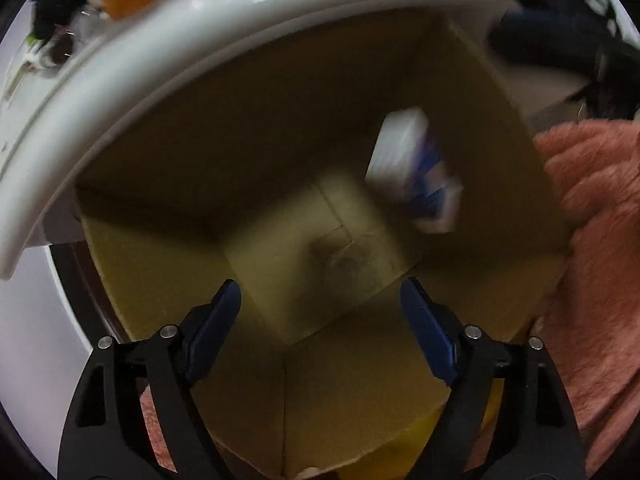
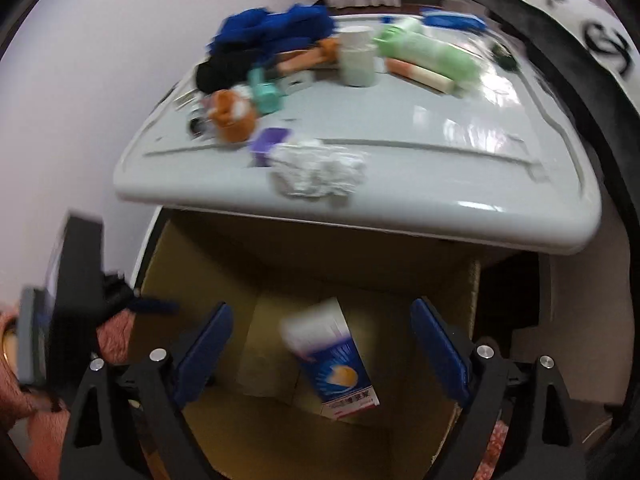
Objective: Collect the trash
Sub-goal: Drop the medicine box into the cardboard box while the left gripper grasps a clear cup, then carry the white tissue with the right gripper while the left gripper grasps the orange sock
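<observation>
A brown cardboard box (image 1: 168, 168) stands under the edge of a white table (image 1: 120, 64). A blue-and-white carton (image 1: 416, 168) is inside the box, blurred, against its right wall. My left gripper (image 1: 320, 308) is open and empty above the box mouth. In the right wrist view the same carton (image 2: 332, 356) lies inside the box (image 2: 432, 256), between and below my open, empty right gripper (image 2: 320, 332). A crumpled white tissue (image 2: 316, 168) lies near the table's front edge (image 2: 360, 216).
On the table are a purple cup (image 2: 268, 144), an orange plush (image 2: 232, 116), a teal object (image 2: 266, 94), blue and black cloth (image 2: 264, 40), a white cup (image 2: 356, 56) and a green bottle (image 2: 428, 56). A pink sleeve (image 1: 592, 208) is at the box's right.
</observation>
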A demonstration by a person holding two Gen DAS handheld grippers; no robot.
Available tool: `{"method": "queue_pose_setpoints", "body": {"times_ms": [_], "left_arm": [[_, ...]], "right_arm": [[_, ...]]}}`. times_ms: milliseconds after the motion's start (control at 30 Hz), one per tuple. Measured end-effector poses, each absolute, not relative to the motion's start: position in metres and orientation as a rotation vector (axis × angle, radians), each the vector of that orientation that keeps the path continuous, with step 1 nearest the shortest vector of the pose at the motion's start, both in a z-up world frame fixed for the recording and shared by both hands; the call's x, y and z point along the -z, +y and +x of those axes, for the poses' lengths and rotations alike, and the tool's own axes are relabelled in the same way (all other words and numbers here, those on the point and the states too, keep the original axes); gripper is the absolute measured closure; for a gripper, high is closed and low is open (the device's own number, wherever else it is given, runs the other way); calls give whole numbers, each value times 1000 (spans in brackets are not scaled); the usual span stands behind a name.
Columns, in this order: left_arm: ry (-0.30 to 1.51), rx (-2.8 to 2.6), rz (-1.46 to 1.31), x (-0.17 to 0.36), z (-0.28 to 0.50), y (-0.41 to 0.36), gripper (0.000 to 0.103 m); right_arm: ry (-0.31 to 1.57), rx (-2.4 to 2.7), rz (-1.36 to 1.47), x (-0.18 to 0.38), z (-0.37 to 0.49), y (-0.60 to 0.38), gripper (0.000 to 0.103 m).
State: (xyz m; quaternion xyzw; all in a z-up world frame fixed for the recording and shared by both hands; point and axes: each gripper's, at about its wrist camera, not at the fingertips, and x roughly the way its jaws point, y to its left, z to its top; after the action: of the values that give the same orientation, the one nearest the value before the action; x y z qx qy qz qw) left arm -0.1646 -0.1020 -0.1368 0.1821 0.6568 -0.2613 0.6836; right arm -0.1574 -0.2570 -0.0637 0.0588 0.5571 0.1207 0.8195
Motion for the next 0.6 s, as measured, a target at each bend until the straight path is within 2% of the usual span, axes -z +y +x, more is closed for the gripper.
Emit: {"method": "queue_pose_setpoints", "body": {"times_ms": [100, 267, 400, 467, 600], "left_arm": [[1465, 524, 431, 142, -157, -100, 23], [1400, 473, 315, 120, -129, -81, 23], [1266, 402, 220, 84, -105, -56, 23], [1211, 358, 166, 69, -92, -42, 18], [1146, 268, 101, 52, -73, -23, 17]], "right_arm": [[1148, -233, 202, 57, -151, -270, 14], [1094, -173, 209, 51, -148, -275, 14], [1049, -176, 140, 40, -127, -258, 10], [1024, -193, 82, 37, -114, -241, 9], [1022, -216, -50, 44, -87, -207, 9]]}}
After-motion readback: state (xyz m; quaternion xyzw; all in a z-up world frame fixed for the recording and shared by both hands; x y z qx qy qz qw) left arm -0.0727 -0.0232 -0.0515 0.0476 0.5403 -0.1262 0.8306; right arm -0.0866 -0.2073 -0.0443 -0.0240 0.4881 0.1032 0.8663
